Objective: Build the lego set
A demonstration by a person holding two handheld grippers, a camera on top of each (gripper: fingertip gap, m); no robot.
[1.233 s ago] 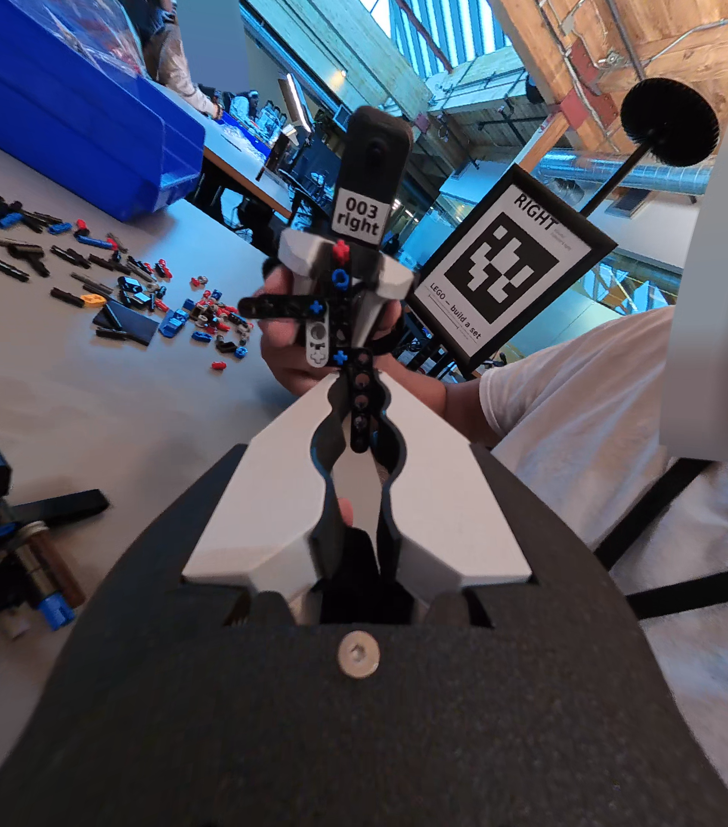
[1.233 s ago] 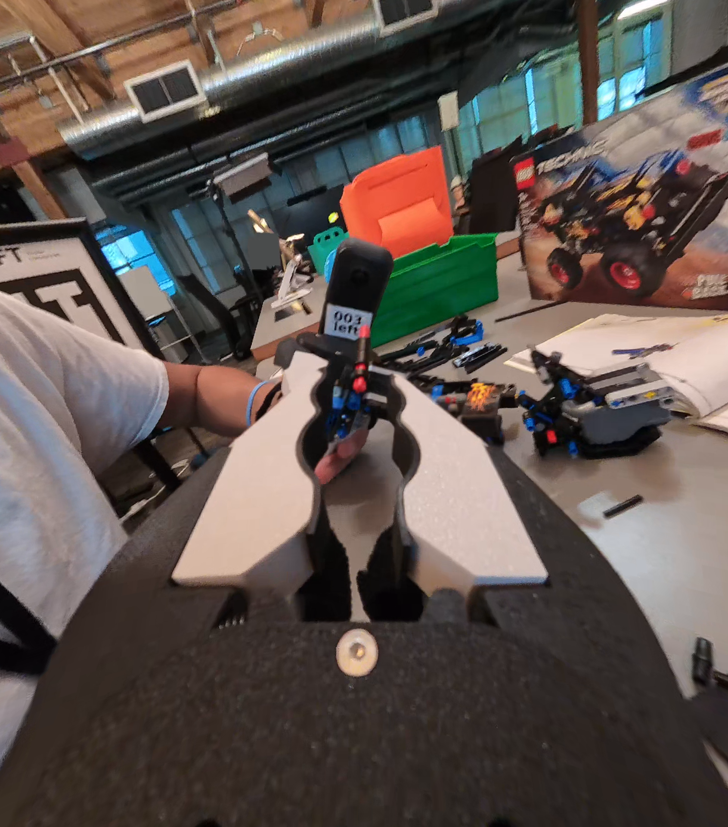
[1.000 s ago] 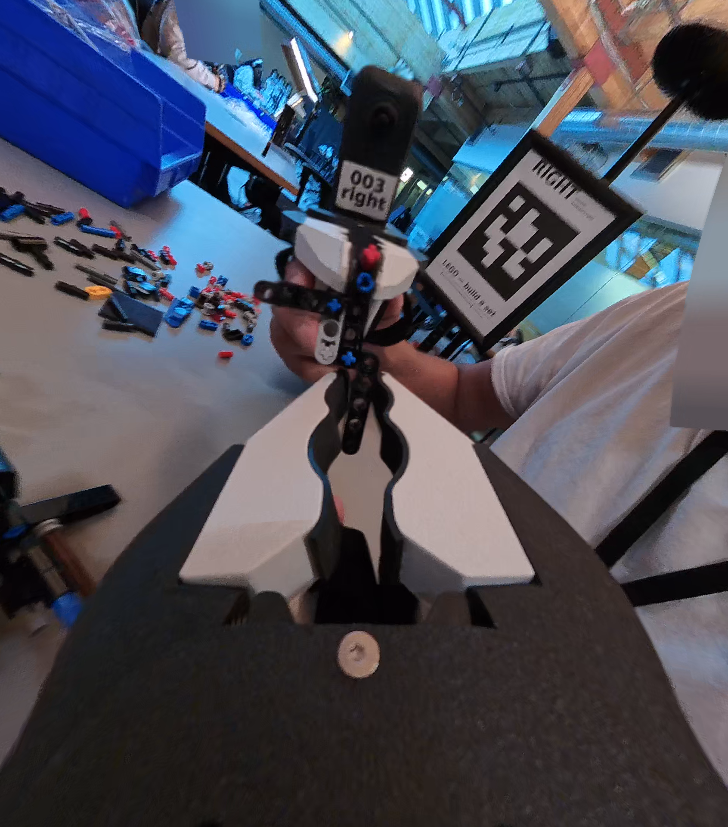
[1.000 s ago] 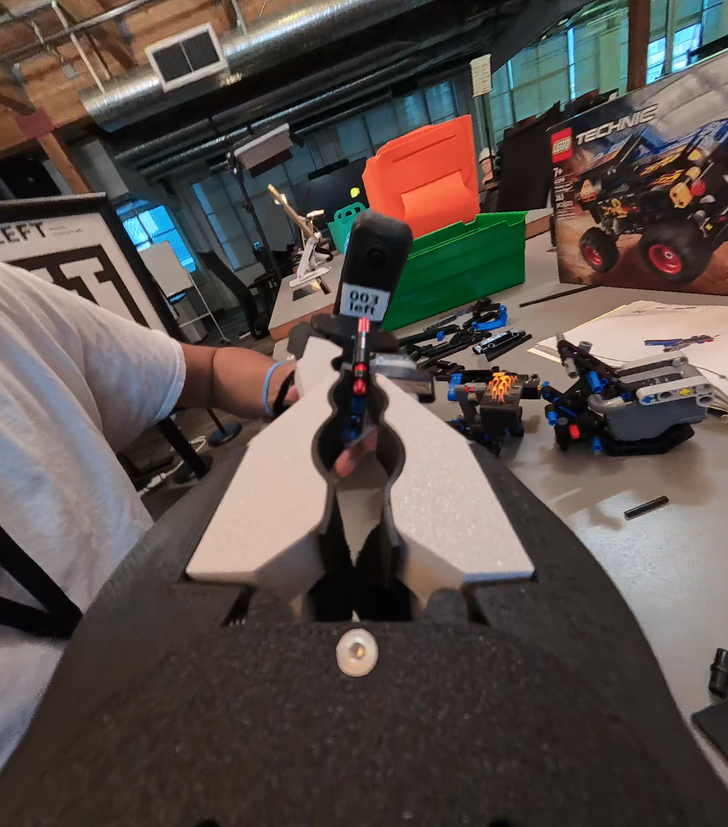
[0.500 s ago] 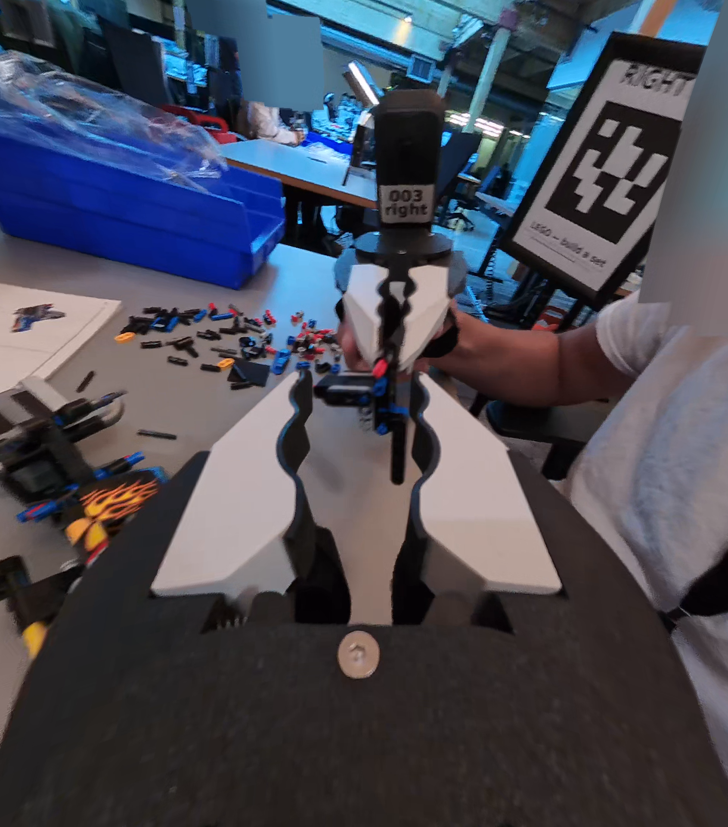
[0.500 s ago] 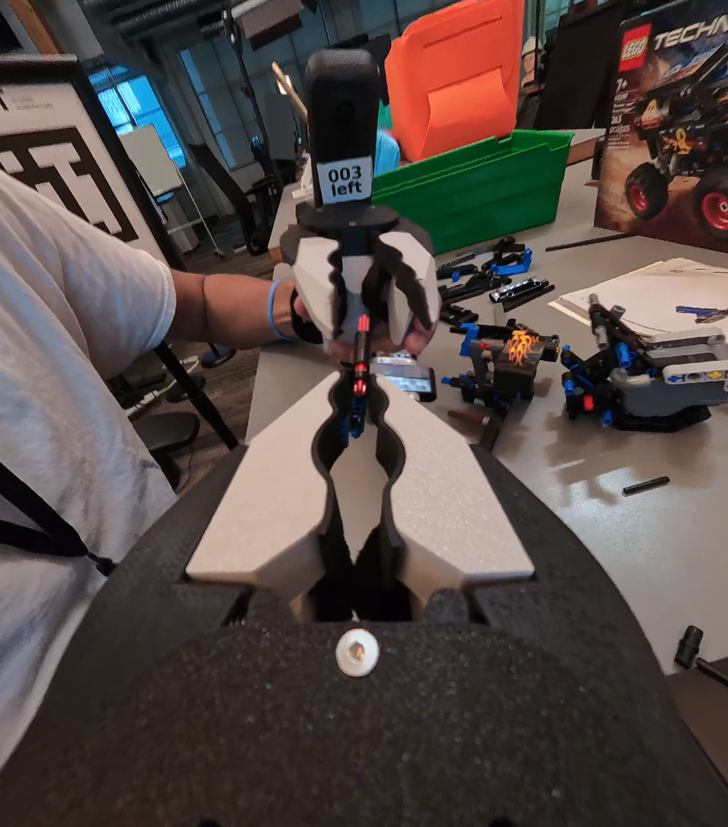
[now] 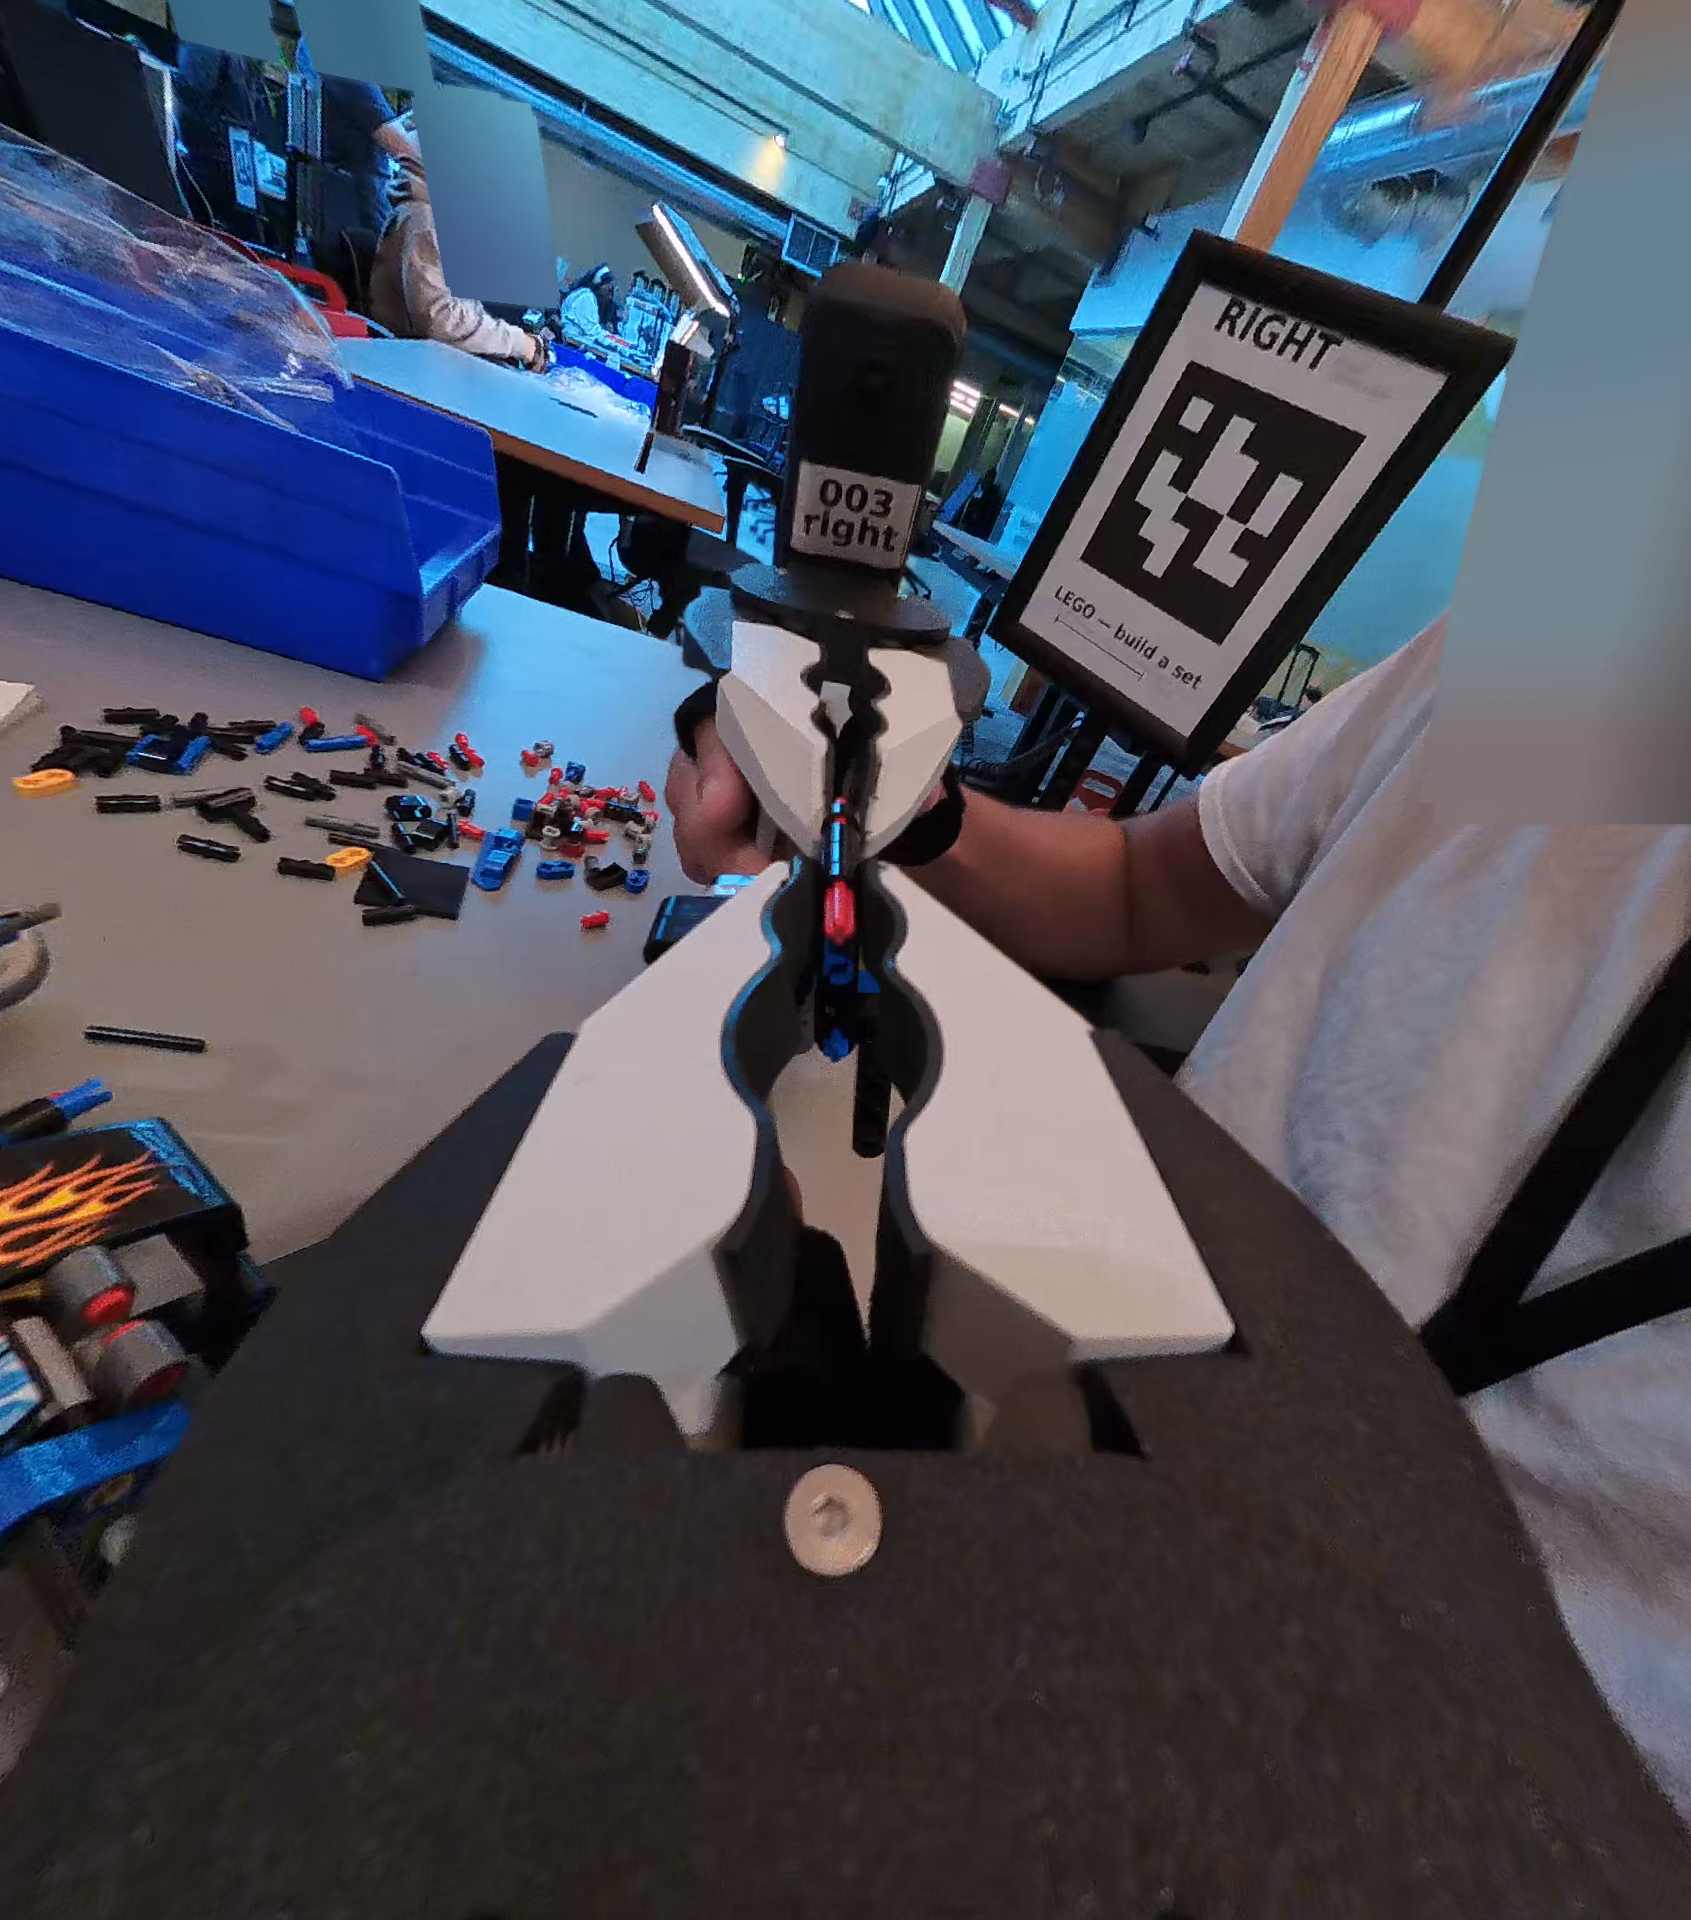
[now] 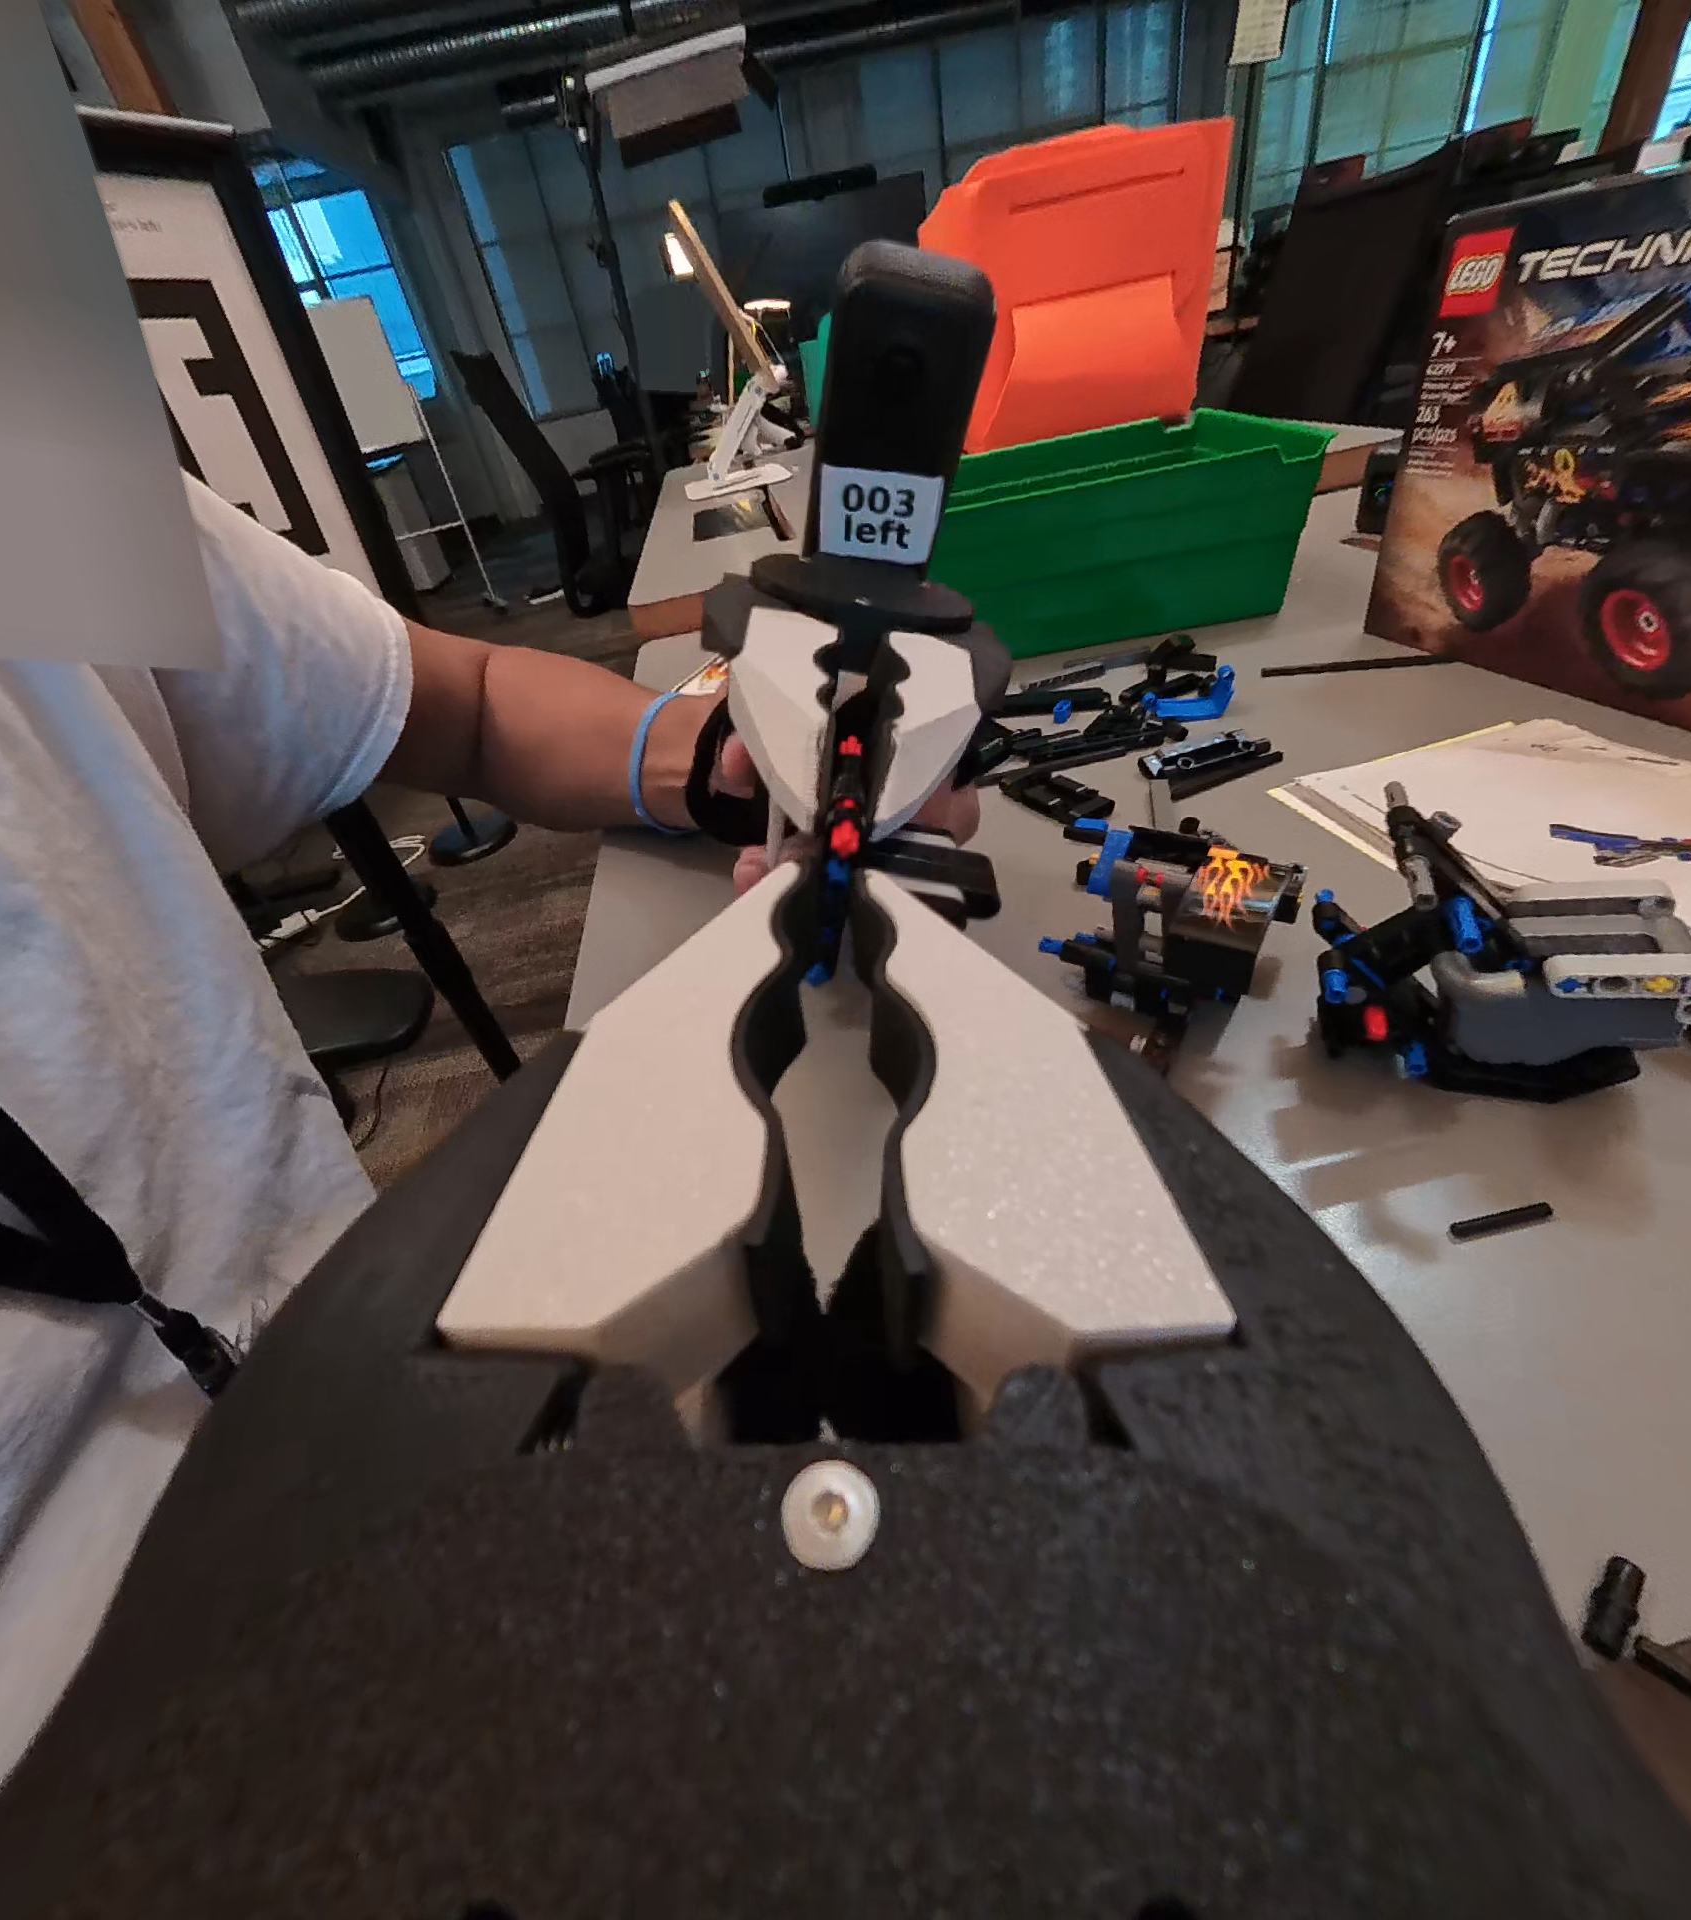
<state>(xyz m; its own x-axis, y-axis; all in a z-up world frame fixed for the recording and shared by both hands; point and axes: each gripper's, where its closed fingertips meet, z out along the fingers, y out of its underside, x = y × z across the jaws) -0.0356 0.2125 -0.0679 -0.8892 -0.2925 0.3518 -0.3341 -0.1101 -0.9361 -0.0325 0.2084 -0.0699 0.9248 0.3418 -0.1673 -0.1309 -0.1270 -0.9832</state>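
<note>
Black, red and blue piece, a slim lego sub-assembly, is held in the air above the grey table, between both grippers. Left gripper jaws clamp its near end; right gripper jaws clamp the opposite end, presumably steadying it for joining. Loose parts lie far left.

Both grippers look the same: chunky black foam-textured body, silver screw in the middle, two white angular fingers with wavy black inner pads. Person's in a white t-shirt with black straps and a blue wristband
</note>
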